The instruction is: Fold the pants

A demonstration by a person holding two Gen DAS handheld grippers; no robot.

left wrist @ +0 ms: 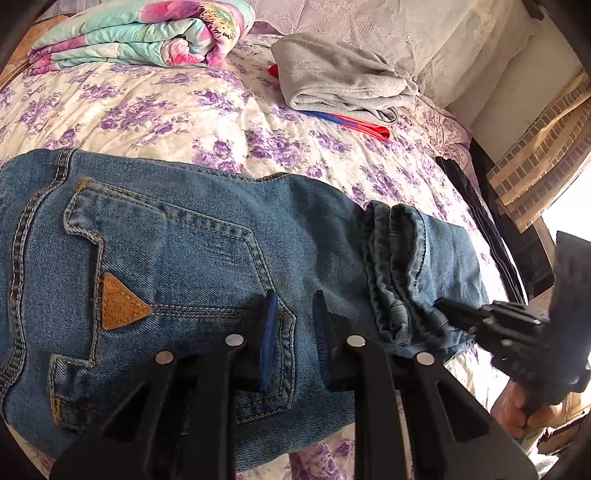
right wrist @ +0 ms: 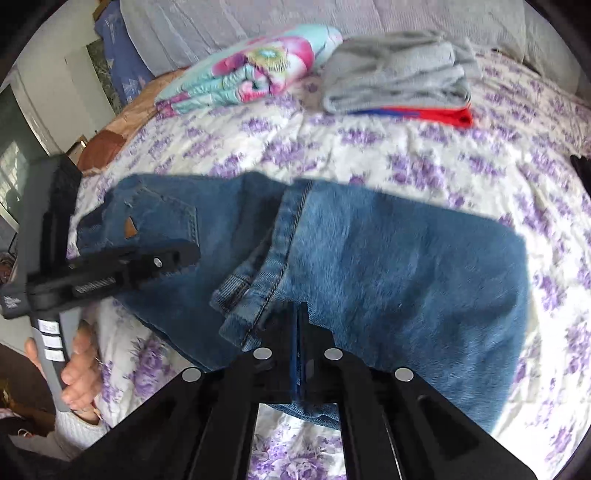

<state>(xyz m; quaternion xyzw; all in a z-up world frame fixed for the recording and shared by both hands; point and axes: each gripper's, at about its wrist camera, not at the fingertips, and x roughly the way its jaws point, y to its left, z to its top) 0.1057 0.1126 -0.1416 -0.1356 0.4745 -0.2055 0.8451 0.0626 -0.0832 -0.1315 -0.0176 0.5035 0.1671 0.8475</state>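
Hovering parted at lower centre, the left gripper (left wrist: 291,325) steadies the blue denim jeans (left wrist: 184,258) while the right gripper (right wrist: 299,332), fingers together, pinches nothing I can make out

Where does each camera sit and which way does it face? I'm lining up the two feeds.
Left wrist: rides the left tongs, open over the jeans back pocket, facing across the bed toward the gray sweatpants; the right tongs and hand show at right.
Right wrist: rides the right tongs, shut over the jeans' folded legs, facing the same way; the left tongs and hand show at left.
Shared: jeans, sweatpants, floral quilt, purple-flowered bedspread.
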